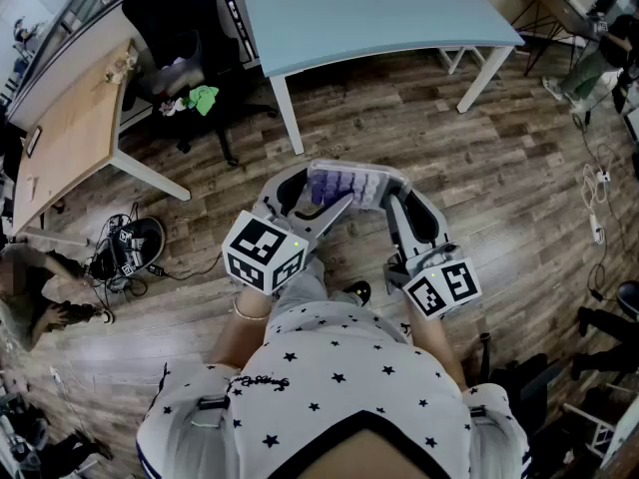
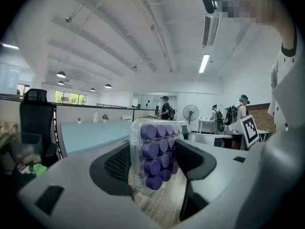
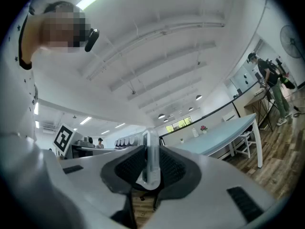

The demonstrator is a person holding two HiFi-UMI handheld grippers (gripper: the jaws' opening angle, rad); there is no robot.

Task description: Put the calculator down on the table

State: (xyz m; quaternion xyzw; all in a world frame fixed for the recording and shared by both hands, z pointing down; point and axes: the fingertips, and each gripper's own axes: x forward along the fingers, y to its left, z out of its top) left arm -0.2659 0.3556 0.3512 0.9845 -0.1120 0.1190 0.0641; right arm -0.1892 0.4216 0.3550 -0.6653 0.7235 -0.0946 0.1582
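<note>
Above the wooden floor [image 1: 479, 168], short of the light-blue table [image 1: 379, 8], the calculator [image 1: 356, 184] hangs in the air between the two grippers. It has a clear case and rows of round purple keys. Any print on the keys or case is too small and blurred to read. The only markings that show clearly are the black-and-white square patterns on the marker cubes [image 1: 264, 250], and they carry no lettering.

In the head view the calculator's long axis runs roughly level from left to right, from one gripper to the other, with the key face turned upward.

The right gripper [image 3: 151, 165] sees it edge-on as a thin upright strip, and both dark pads are closed against its faces. The left gripper [image 1: 324, 190] has its jaws spread wide around the other end. In its own view the key face slants away toward the right jaw. I cannot tell whether either pad touches it.
</note>
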